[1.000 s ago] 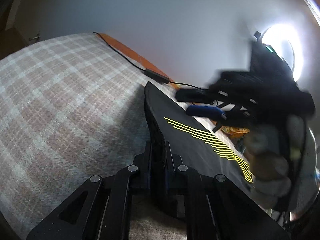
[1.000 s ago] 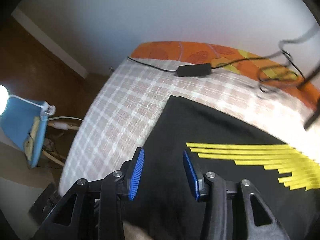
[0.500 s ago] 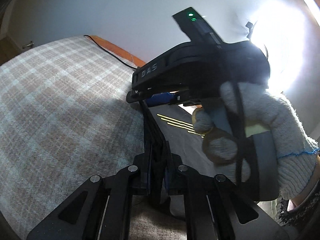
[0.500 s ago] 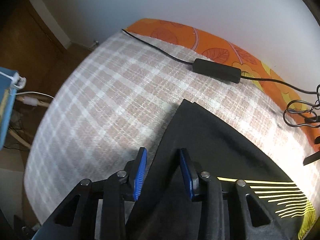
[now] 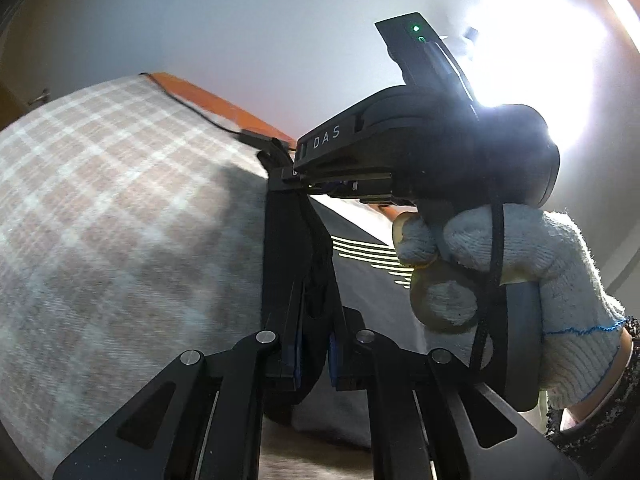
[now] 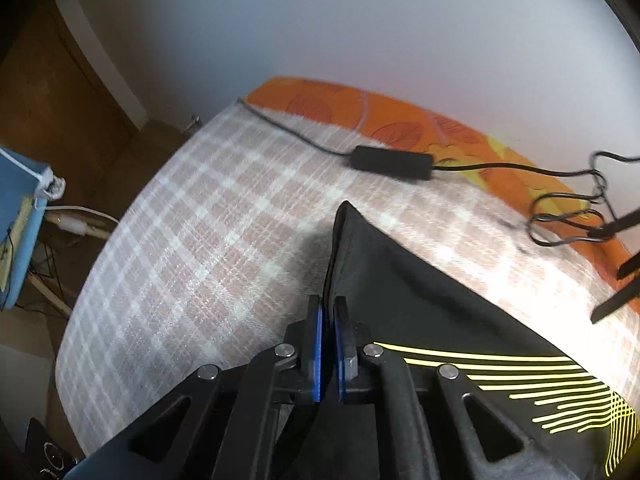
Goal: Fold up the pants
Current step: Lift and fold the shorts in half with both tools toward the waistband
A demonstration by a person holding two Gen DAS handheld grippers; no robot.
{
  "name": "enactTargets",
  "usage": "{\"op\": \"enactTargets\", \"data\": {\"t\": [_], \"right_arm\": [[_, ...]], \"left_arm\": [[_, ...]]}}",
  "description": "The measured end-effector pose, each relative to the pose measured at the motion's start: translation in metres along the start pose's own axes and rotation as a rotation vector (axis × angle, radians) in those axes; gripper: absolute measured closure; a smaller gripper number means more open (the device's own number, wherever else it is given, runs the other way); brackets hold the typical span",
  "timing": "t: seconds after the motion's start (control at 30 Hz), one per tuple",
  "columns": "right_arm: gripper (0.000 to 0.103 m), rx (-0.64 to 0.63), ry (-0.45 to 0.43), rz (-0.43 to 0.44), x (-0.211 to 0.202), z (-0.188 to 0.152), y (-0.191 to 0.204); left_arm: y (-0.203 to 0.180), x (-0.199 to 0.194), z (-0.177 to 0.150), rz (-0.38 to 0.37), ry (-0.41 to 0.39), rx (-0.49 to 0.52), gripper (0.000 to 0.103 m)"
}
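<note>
- Right gripper (image 6: 328,344), open a second ago, has just clamped the pants (image 6: 420,300) edge.
- Left gripper (image 5: 312,356) still pinches the same edge.
- Pants lie on the blanket (image 6: 200,240); both hands hold them, ready for folding.

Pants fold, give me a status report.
Left gripper and right gripper shut on black pants. Edge raised off blanket. Power adapter lies apart.
</note>
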State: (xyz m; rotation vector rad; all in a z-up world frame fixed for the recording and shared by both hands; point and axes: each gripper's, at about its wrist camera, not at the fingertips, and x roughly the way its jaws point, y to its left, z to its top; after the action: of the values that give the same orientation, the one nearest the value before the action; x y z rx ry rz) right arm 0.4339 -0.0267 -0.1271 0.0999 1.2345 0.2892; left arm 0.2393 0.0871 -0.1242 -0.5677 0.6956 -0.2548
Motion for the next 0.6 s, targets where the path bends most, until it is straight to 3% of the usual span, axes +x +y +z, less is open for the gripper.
{"op": "enactTargets", "data": {"t": [0.6], "right_arm": [[0.101, 0.200, -0.151, 0.057, -0.089, -0.051, -0.118]], "left_arm": [[-0.099, 0.041, -0.015, -0.094, 0.080, 0.170, 0.096]]}}
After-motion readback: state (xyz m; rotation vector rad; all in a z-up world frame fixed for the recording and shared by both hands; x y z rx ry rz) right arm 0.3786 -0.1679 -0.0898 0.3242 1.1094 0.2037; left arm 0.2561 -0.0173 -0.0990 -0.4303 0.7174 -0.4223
